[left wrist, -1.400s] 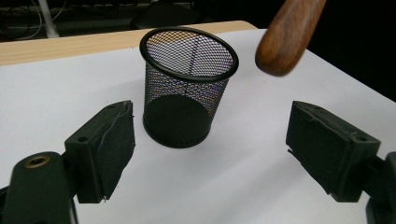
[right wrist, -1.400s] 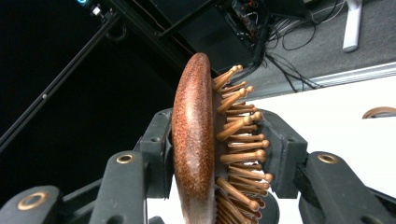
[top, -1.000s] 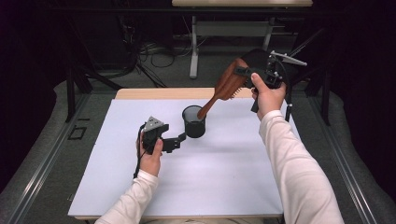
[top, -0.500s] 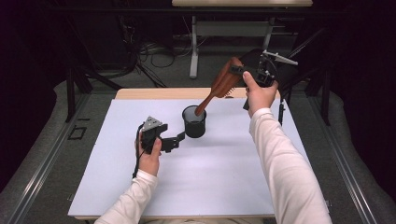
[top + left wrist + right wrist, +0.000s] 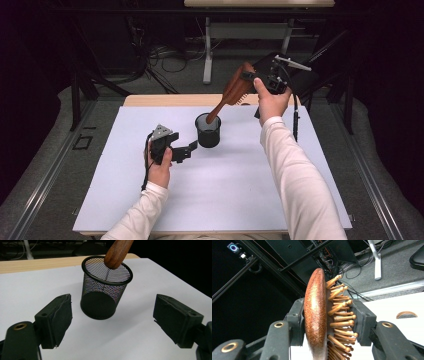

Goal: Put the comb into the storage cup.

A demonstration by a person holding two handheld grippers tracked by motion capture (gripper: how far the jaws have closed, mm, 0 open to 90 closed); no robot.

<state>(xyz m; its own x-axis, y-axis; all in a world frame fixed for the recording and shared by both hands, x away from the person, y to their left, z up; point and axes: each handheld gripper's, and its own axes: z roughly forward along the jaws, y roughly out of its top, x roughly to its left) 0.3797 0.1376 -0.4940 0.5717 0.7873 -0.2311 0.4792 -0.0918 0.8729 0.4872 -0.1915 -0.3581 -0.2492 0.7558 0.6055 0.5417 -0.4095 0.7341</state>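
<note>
A black mesh cup [image 5: 208,131] stands upright on the white table top [image 5: 225,190]. My right gripper [image 5: 251,80] is shut on the head of a brown wooden hairbrush [image 5: 233,91], pads [image 5: 363,322] against its back and pins. The brush [image 5: 316,312] slants down to the left, and its handle tip [image 5: 117,251] sits at the cup's mouth [image 5: 107,270]. My left gripper [image 5: 186,150] rests low on the table just left of the cup, open, with its fingers [image 5: 56,320] wide apart and the cup a short way beyond them.
A bare wooden strip [image 5: 165,100] runs along the table's far edge. Beyond it are a white desk leg [image 5: 206,55], floor cables [image 5: 160,52] and black frame posts [image 5: 75,95]. A cable [image 5: 296,117] hangs from the right gripper.
The right hand has shifted left with the brush, which now stands steeper over the cup. The left hand and the cup have stayed put.
</note>
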